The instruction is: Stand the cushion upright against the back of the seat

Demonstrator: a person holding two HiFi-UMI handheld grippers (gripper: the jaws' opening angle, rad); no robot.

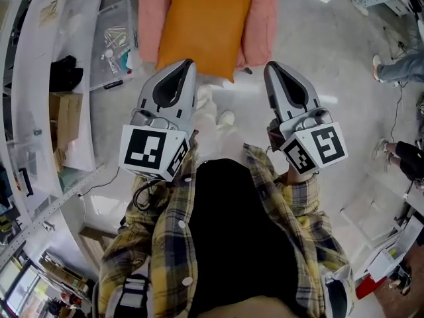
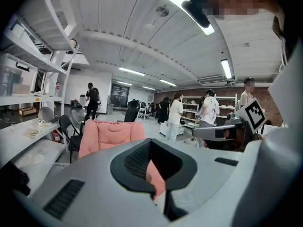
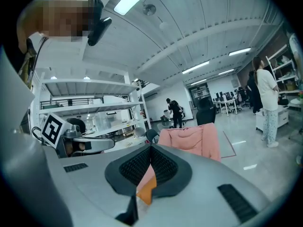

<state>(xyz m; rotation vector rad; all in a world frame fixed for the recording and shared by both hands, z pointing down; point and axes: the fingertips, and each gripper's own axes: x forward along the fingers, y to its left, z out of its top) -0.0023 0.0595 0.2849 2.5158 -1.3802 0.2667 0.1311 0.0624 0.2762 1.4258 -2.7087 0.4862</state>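
**Closing in on the cushion, both grippers clenched and empty**

The person's plaid shirt [image 1: 165,244] fills 6 o'clock. Beyond it, the left gripper [image 1: 189,65] and right gripper [image 1: 270,67] point toward 12 o'clock, each clenched on nothing. At 12 o'clock the orange cushion [image 1: 202,28] lies on the seat of the pink armchair [image 1: 262,18], untouched. This looks like the approach step. Next, the jaws need to open, take the cushion's near edge and tip it up against the backrest.

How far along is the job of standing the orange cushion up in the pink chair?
Nothing looks done yet: the orange cushion lies flat on the seat of the pink chair. In hand: the left hand-held gripper and the right hand-held gripper point at it, both shut and empty, short of its near edge. Left to do: grip the cushion and stand it against the back.
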